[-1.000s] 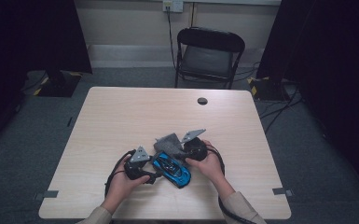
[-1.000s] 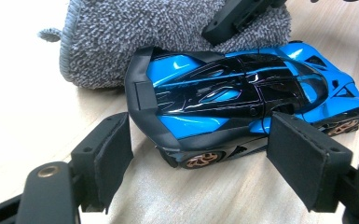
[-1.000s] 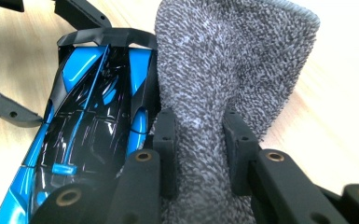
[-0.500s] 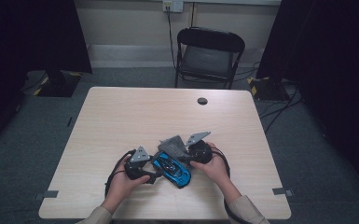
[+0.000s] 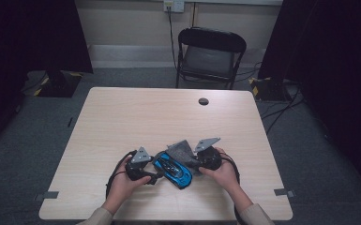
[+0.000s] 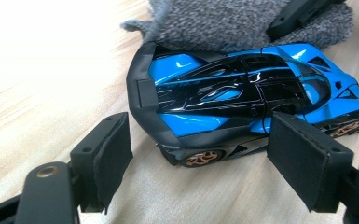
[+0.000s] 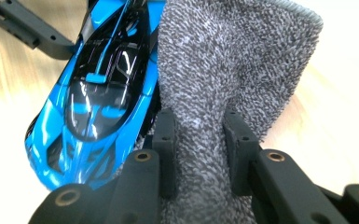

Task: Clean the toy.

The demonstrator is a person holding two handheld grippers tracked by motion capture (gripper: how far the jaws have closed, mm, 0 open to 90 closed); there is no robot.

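Right gripper view, fuzzy grey cloth (image 7: 224,70) pinched, glossy blue toy car (image 7: 98,84) beside

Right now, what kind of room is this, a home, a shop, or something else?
Probably a recording studio or lab, not a home: a bare wooden table ringed by black curtains, a lone folding chair behind it, and cables trailing across grey carpet.

A bare recording room or lab, not a home; a pale wooden table (image 5: 136,117) stands on grey carpet (image 5: 23,154), tape marks (image 5: 47,195) by its edges; a black folding chair (image 5: 209,55) faces it; black curtains (image 5: 33,33) hang at both sides; cables (image 5: 276,110) trail across the floor.
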